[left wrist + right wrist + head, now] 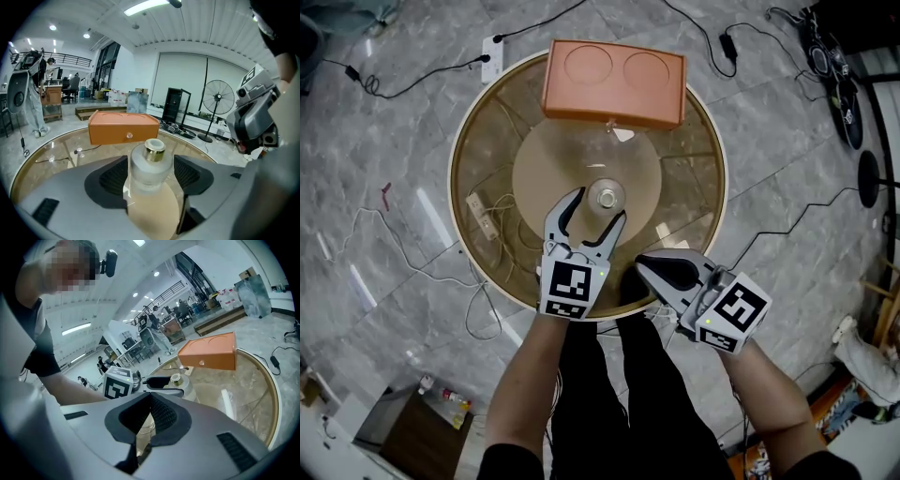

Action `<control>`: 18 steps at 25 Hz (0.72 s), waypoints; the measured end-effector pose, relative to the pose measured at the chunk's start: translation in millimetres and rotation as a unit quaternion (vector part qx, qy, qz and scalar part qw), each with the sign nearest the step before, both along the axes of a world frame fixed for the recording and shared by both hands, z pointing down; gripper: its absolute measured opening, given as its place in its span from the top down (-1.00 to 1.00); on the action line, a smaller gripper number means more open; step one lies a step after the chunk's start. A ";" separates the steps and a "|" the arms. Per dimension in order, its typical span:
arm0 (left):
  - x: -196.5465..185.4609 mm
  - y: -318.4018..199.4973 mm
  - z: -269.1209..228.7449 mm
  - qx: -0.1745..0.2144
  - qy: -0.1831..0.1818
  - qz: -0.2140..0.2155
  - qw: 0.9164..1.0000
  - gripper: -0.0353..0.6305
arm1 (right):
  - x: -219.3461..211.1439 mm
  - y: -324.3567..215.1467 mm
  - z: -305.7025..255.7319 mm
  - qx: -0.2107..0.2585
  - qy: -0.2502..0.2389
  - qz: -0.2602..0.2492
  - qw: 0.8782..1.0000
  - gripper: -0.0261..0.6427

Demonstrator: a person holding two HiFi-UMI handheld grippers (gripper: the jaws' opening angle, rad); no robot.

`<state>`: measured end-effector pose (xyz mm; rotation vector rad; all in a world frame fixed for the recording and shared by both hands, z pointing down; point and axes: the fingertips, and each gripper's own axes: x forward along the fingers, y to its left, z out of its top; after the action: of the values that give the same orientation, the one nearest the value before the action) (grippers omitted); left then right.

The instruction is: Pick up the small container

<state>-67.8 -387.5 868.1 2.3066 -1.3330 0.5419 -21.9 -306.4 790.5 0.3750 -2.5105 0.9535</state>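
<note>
small container [607,196] | between parted jaws | left hand-held gripper [599,208]

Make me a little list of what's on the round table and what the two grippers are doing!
table: round glass table with a gold rim
middle of table: small frosted glass container with a gold cap, standing upright
far side: orange box with a small round knob
left gripper: open, container between its jaws, pads not pressing on it
right gripper: shut, empty, by the table's near edge
container picked up: not yet
</note>
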 end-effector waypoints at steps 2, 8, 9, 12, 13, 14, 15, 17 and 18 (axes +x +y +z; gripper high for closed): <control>5.2 -4.0 5.2 0.002 -0.004 0.006 1.000 -0.04 | 3.9 1.7 7.3 -0.006 0.002 0.001 1.000 0.88; 13.7 -15.7 25.0 0.005 -0.043 0.014 0.999 -0.12 | 21.6 6.8 18.7 -0.020 0.005 0.015 1.000 0.88; 15.1 -17.3 27.7 0.004 -0.047 0.013 0.999 -0.13 | 25.2 7.9 19.1 -0.022 0.006 0.017 1.000 0.88; 18.4 -25.0 31.5 0.009 -0.060 0.011 0.998 -0.13 | 36.0 10.5 19.0 -0.028 0.005 0.024 0.999 0.88; 19.7 -27.8 32.1 0.012 -0.065 0.011 0.998 -0.13 | 39.8 11.5 18.1 -0.030 0.003 0.027 0.999 0.88; 21.1 -30.3 32.5 0.016 -0.070 0.014 0.997 -0.13 | 43.7 12.8 16.9 -0.032 0.001 0.030 0.999 0.88; 22.3 -32.2 32.7 0.018 -0.074 0.017 0.997 -0.14 | 47.4 14.4 15.7 -0.034 -0.001 0.032 0.999 0.88; 23.0 -34.3 33.6 0.016 -0.079 0.021 0.997 -0.14 | 53.9 18.3 13.8 -0.035 -0.002 0.036 0.999 0.88; 22.9 -34.6 34.3 0.012 -0.082 0.020 0.996 -0.14 | 56.8 20.3 12.6 -0.035 -0.002 0.037 0.999 0.88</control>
<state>-44.8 -422.0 902.4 2.3550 -1.3767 0.7447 34.9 -286.1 803.1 0.4459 -2.4742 1.0693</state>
